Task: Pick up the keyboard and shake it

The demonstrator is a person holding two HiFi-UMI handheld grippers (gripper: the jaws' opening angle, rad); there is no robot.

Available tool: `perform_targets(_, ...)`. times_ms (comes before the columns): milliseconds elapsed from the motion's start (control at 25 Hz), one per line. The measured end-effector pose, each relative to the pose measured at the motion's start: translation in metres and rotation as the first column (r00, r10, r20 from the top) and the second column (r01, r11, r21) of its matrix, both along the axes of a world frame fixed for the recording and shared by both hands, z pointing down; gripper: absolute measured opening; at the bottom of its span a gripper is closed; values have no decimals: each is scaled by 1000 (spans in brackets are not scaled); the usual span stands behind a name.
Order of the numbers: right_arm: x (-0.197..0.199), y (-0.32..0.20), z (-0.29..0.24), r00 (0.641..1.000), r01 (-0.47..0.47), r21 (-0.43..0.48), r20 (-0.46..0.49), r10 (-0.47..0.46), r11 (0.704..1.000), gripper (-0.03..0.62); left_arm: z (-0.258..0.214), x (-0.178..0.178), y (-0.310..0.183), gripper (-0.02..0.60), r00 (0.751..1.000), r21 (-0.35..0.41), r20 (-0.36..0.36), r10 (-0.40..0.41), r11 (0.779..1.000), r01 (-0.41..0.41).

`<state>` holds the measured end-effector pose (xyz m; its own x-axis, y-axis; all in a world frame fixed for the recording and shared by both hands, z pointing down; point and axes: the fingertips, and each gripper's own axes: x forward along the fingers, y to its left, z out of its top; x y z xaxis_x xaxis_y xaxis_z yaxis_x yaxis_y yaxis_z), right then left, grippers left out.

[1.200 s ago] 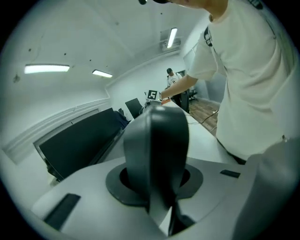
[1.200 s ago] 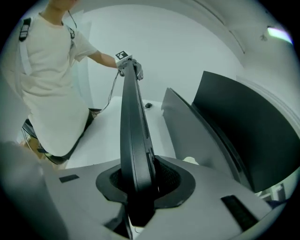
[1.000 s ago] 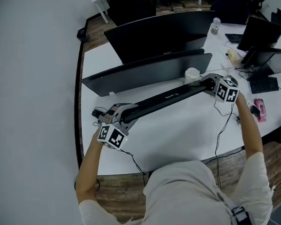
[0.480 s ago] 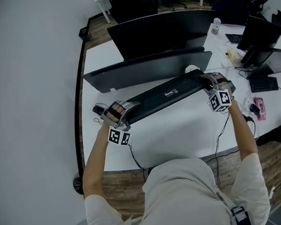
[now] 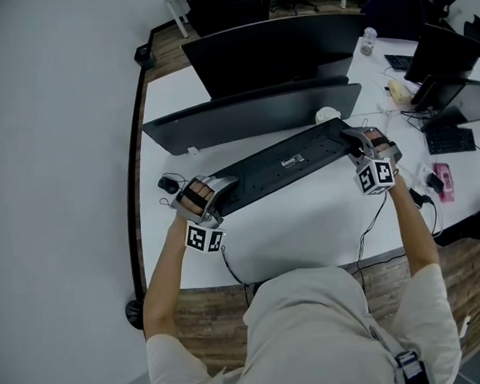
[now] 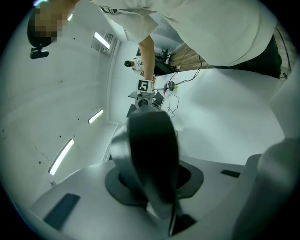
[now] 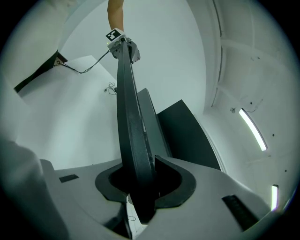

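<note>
A long black keyboard (image 5: 287, 162) hangs above the white desk (image 5: 306, 232), turned so its flat labelled face shows in the head view. My left gripper (image 5: 210, 193) is shut on its left end, and my right gripper (image 5: 358, 141) is shut on its right end. In the left gripper view the keyboard (image 6: 152, 150) runs away from the jaws of the left gripper (image 6: 154, 185) toward the far marker cube (image 6: 144, 86). Seen from the right gripper (image 7: 140, 187), the keyboard (image 7: 129, 117) stands edge-on between the jaws and reaches to the other gripper (image 7: 121, 43).
Two dark monitors (image 5: 252, 118) (image 5: 273, 49) stand just behind the keyboard. A black mouse (image 5: 169, 183) lies left of my left gripper, a white cup (image 5: 327, 114) by the monitor. A cable (image 5: 374, 220) trails from the right gripper. More gear (image 5: 450, 142) crowds the right.
The keyboard has rolled from edge-on to showing its broad labelled face. Both grippers rolled with it, and the left one sank a little toward the desk.
</note>
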<state>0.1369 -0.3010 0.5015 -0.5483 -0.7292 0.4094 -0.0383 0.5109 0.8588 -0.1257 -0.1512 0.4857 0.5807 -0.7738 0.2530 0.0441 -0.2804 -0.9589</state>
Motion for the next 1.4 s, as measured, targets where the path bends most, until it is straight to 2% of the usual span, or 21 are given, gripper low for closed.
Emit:
perform_targets(120,0,1,-2,1000,3,-26,4,-3,1000,121,-1,-1,-1,98,998,-42,-50,-32,999,29)
perform_targets(240,0,6,1,1000,22,-117,2,-22,993,124,0,-1,2,86,989,-143,-132,-69,988,50)
perform_targets(320,-1,10,3,999,49,-193,-5,-51,980,124,0,-1,4,83,981,-224,-173,-85,973,45)
perform_targets(400,-1,15,4,997,77,-273,-6,-82,959,127,-1,-2,5,83,967,-335,-228,-111,942,29)
perform_targets(520,-4,24,1,992,117,-382,0,-127,917,130,6,-8,8,81,947,-477,-288,-144,879,-12)
perform_targets(600,-6,32,-3,987,147,-464,17,-157,874,132,11,-12,14,81,934,-563,-314,-168,826,-41)
perform_targets(680,-6,42,-6,982,180,-559,53,-182,809,133,8,-13,22,81,915,-654,-350,-200,752,-86)
perform_targets(760,-5,55,-7,974,218,-655,103,-200,723,133,-3,-9,32,81,890,-733,-397,-224,661,-160)
perform_targets(840,-4,67,-6,965,255,-735,151,-215,628,133,-10,-9,42,81,858,-804,-440,-265,542,-245)
perform_targets(960,-3,79,-7,946,319,-825,248,-209,467,132,-8,-18,49,81,799,-864,-483,-358,343,-369)
perform_targets(1000,-5,84,-10,936,349,-843,294,-191,410,130,-7,-21,50,81,775,-865,-498,-389,291,-409)
perform_targets(1040,-7,87,-13,924,382,-853,343,-169,356,128,-5,-25,51,81,748,-857,-515,-418,252,-450)
perform_targets(1120,-11,93,-20,891,454,-853,439,-116,259,124,-3,-30,53,81,687,-824,-555,-469,198,-531)
perform_targets(1200,-15,96,-28,847,530,-830,529,-57,172,121,-3,-36,55,81,624,-781,-588,-514,162,-603)
perform_targets(1240,-17,97,-33,817,573,-808,576,-21,135,121,-2,-38,56,81,594,-761,-600,-536,151,-631)
perform_targets(1320,-21,96,-39,743,661,-746,665,69,79,118,1,-45,56,81,539,-723,-615,-576,138,-677)
perform_targets(1400,-24,91,-39,678,719,-693,716,164,54,115,5,-51,51,81,484,-687,-625,-613,137,-713)
